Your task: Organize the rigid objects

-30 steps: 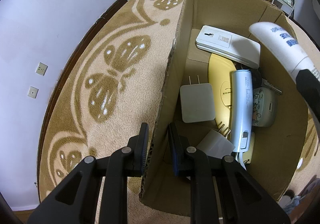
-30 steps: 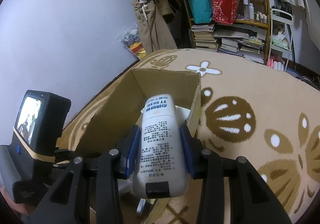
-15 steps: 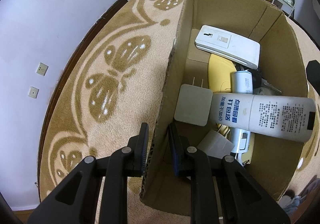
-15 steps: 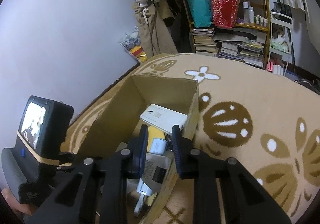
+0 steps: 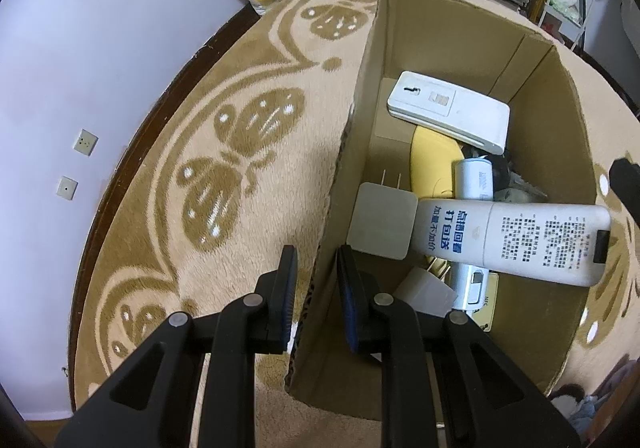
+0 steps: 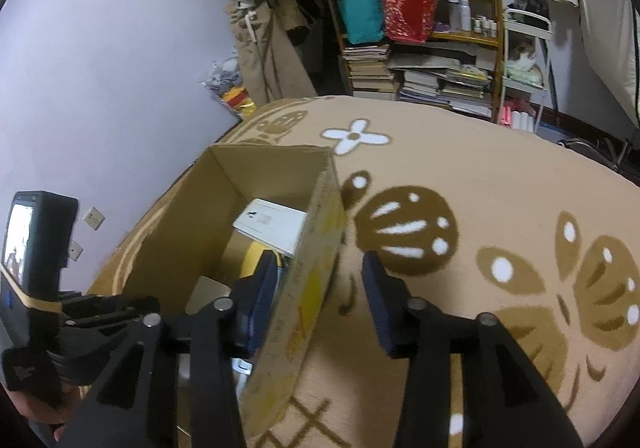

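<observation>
Jaws: my left gripper (image 5: pixel 316 280) pinches the cardboard box (image 5: pixel 448 48) wall; right gripper (image 6: pixel 316 300) gapes empty astride the opposite wall, white bottle (image 5: pixel 516 240) lying inside.

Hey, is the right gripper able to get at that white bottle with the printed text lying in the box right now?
Probably yes. The right gripper is open and straddles the cardboard box wall, and the white bottle lies on top of the pile, uncovered.

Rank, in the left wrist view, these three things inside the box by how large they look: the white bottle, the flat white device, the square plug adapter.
1. white bottle
2. flat white device, farther from the camera, so its true size is unsure
3. square plug adapter
</observation>
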`<state>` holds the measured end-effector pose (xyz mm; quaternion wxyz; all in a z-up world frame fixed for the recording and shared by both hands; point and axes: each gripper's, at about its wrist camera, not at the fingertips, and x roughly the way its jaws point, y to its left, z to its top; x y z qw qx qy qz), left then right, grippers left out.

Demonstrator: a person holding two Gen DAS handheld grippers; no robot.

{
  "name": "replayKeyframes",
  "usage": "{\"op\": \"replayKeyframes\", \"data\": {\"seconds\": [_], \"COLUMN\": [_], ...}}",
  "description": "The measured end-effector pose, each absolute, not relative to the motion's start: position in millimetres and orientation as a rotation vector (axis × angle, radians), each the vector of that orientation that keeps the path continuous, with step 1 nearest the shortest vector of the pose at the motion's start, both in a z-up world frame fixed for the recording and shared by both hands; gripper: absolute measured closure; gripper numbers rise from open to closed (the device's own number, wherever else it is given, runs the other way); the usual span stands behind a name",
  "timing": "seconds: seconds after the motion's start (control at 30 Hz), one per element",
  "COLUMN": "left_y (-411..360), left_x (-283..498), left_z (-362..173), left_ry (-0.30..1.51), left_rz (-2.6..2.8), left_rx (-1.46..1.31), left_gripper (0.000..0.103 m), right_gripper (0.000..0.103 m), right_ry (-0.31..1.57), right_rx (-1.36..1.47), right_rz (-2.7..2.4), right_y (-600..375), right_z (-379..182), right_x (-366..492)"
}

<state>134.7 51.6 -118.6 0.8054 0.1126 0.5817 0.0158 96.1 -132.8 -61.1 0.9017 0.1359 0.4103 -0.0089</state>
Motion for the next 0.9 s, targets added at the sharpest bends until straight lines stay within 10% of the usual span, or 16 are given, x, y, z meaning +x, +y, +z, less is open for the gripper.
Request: {"op": "replayKeyframes", "data": {"seconds": [0.3,0.47,0.73,0.9], "left_y": [45.9,44.0,39.6,36.3], "left_x": [123.3,109.9,85.7,69.3], "left_z": [-101.2,-81.2,-46.5,-30.4], "left_ry": [1.196,1.115,0.972,0.911], "left_rz": [-0.004,-0.033,-0.07,-0.113], "left_rx": [0.225,0.212,0.209,0.199], "left_gripper": [0.077,0.044,0.002,0.001], "right_gripper": [0.012,0.0,0.0,0.0], "right_ry": [0.851,0.842,0.831,0.821], "right_rx": [0.266,0.275,0.246,0.254], "right_rz": [-0.12,-0.164,-0.198,-0.204], "right_y": [-155.8,-166.0,-171.7,-175.9], "right_z": [-52.6,-46.0,-33.0,-23.6], "right_x": [72.6,58.5,35.3,17.5]}}
